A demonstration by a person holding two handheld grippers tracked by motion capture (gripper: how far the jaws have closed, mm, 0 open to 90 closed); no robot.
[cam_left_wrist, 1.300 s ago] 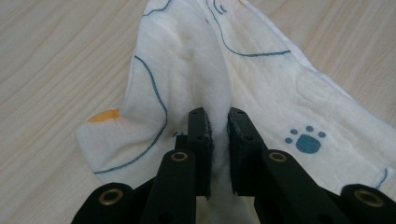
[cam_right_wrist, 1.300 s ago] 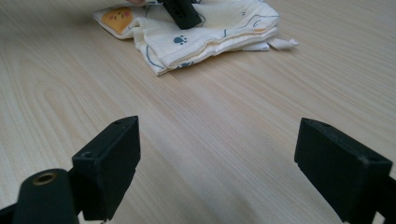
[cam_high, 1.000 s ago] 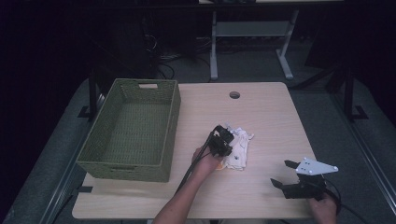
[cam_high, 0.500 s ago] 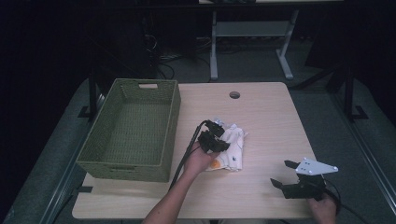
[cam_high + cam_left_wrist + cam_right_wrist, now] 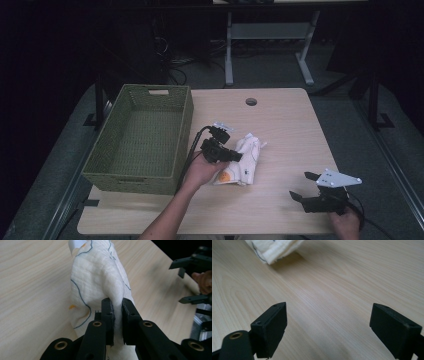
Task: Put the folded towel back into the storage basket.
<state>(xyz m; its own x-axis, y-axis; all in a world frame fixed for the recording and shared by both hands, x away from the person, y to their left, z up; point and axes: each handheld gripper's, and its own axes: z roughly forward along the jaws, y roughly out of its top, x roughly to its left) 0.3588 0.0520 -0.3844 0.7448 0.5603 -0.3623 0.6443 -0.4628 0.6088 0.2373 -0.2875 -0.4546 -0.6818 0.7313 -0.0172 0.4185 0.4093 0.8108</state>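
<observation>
The left gripper (image 5: 235,156) pinched a fold of the white cloth (image 5: 246,159) on the table (image 5: 280,120), beside the green basket (image 5: 141,137); the right gripper (image 5: 303,186) stood wide apart, holding nothing. The cloth's print was unclear.

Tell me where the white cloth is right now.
In the high view, the white cloth lies mid-table, right of the green basket, pinched by the left hand-held gripper.

The soft cream-white cloth (image 5: 100,282) carries thin blue lines and small orange marks. The rectangular woven basket (image 5: 140,140) is olive green. The pale wooden tabletop (image 5: 290,130) shows light grain.
</observation>
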